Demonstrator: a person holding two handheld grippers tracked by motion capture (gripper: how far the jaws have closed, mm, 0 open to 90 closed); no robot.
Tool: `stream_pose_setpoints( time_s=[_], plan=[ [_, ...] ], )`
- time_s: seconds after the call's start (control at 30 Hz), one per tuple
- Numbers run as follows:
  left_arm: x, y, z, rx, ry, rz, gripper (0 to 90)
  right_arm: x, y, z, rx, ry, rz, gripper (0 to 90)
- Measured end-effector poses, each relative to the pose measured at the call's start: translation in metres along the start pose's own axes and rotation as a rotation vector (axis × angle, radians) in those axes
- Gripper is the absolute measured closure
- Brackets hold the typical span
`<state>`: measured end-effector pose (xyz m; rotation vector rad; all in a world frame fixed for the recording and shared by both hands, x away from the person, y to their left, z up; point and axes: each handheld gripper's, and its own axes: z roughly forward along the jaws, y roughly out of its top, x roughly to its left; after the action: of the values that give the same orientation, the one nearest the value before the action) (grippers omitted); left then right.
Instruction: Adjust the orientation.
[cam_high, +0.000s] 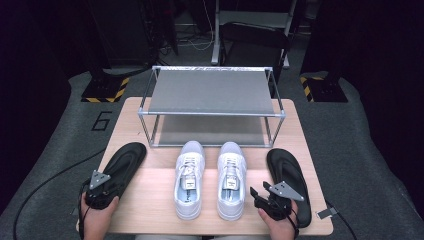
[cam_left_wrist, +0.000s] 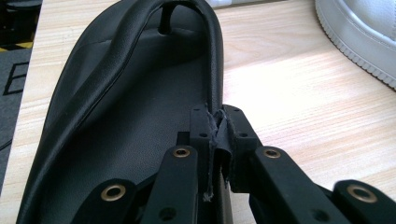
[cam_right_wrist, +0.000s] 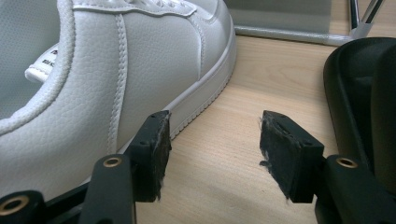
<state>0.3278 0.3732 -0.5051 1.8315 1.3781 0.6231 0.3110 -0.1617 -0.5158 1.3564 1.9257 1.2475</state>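
Note:
A black flip-flop (cam_high: 125, 161) lies at the left of the table, and my left gripper (cam_high: 111, 184) sits over its heel end. In the left gripper view the gripper (cam_left_wrist: 219, 126) is shut on the flip-flop's strap (cam_left_wrist: 212, 56), pinched between the pads above the sole (cam_left_wrist: 140, 116). Two white sneakers (cam_high: 189, 182) (cam_high: 231, 180) stand side by side in the middle. A second black flip-flop (cam_high: 290, 175) lies at the right. My right gripper (cam_high: 260, 191) (cam_right_wrist: 215, 135) is open, low over bare wood between the right sneaker (cam_right_wrist: 93, 70) and that flip-flop (cam_right_wrist: 359, 84), with nothing between its jaws.
A two-tier metal shoe rack (cam_high: 212, 92) with grey shelves stands at the back of the wooden table (cam_high: 155, 200); its lower rail (cam_right_wrist: 289, 32) is just beyond the sneakers. Grey floor and dark stands surround the table. Cables trail off both grippers.

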Motion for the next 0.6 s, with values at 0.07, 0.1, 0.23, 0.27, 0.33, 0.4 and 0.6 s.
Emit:
stream_pose_setpoints(
  time_s=[0.07,0.1,0.23,0.27,0.33,0.4,0.6],
  plan=[
    [-0.001,0.000,0.000,0.001,0.004,0.011,83.9,-0.001,0.000,0.000,0.003,-0.002,-0.006,42.7],
    [-0.002,0.000,0.000,0.003,0.002,0.016,84.0,-0.001,0.000,0.000,0.003,-0.002,-0.002,42.8],
    [-0.004,0.000,-0.001,0.006,-0.013,0.030,84.2,-0.001,0.000,-0.001,-0.004,-0.010,0.004,42.9],
    [-0.005,0.000,-0.001,0.002,-0.018,0.034,84.2,-0.002,0.000,-0.001,-0.002,-0.007,0.002,42.9],
    [-0.008,0.001,0.000,-0.007,-0.021,0.047,84.2,-0.002,0.000,-0.001,-0.005,-0.010,0.011,43.0],
    [-0.011,0.001,-0.001,-0.012,-0.029,0.060,84.2,-0.002,0.000,-0.001,-0.006,-0.010,0.012,43.0],
    [-0.012,0.001,0.000,0.014,-0.055,0.057,84.0,-0.002,0.000,0.000,-0.009,-0.008,0.020,42.9]
  ],
)
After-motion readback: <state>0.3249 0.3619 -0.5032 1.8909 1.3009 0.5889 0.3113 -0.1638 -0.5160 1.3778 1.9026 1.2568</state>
